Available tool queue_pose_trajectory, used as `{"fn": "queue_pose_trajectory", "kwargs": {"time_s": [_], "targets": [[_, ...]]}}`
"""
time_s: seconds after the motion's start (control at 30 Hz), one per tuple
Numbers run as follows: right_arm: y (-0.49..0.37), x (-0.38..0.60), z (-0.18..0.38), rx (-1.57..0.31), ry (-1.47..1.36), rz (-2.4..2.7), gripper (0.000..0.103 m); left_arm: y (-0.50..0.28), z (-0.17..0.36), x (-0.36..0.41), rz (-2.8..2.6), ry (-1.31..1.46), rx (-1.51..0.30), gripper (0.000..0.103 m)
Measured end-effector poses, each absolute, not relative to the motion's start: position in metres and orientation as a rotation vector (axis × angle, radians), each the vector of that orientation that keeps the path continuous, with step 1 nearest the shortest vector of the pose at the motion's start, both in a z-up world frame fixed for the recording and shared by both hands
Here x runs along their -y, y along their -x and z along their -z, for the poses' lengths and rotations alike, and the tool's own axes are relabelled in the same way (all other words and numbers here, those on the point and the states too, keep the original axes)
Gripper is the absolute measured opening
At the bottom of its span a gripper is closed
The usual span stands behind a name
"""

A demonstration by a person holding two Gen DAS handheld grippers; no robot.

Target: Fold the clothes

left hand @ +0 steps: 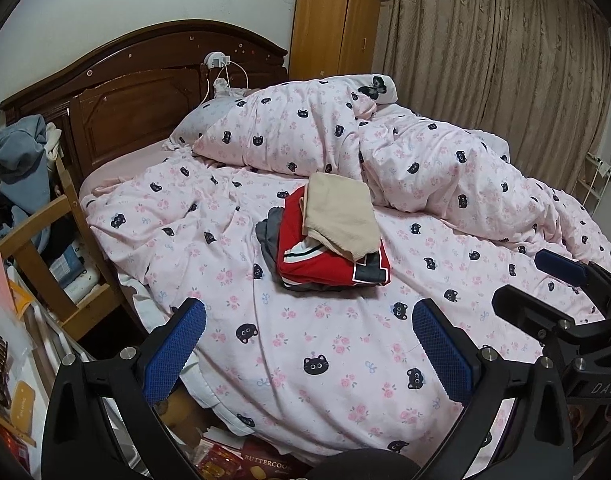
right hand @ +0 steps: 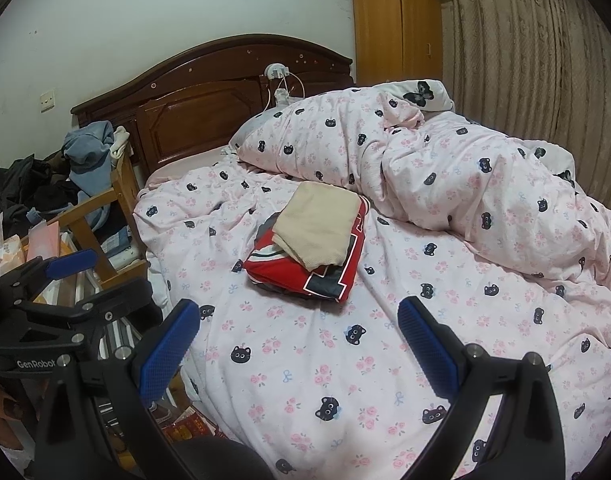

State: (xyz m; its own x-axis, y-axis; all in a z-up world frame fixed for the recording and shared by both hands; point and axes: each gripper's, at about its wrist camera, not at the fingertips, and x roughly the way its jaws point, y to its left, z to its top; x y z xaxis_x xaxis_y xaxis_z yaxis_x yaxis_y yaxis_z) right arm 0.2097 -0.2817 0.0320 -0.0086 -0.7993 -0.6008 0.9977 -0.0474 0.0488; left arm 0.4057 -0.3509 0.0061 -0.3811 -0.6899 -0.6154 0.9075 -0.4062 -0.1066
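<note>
A stack of folded clothes lies in the middle of the bed. A beige garment is on top, a red one with black and white trim is under it, and a grey piece shows at the bottom. My left gripper hangs open over the pink cat-print sheet, short of the stack, with nothing between its blue pads. My right gripper is open too, also short of the stack and holding nothing. Each gripper shows at the edge of the other's view.
A bunched duvet in the same print fills the far and right part of the bed. A wooden chair heaped with clothes stands at the left. Boxes and packets lie on the floor. A dark headboard, a wardrobe and a curtain stand behind.
</note>
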Motion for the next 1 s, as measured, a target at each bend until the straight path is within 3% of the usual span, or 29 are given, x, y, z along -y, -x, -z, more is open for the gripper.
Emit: {"fn": "queue_pose_trajectory", "kwargs": {"time_s": [1.0], "targets": [[-0.2065, 0.2785, -0.031, -0.443, -0.566, 1.54, 0.101, -0.4047, -0.0032, 0.3506, 1.956, -0.622, -0.546, 0.102]]}}
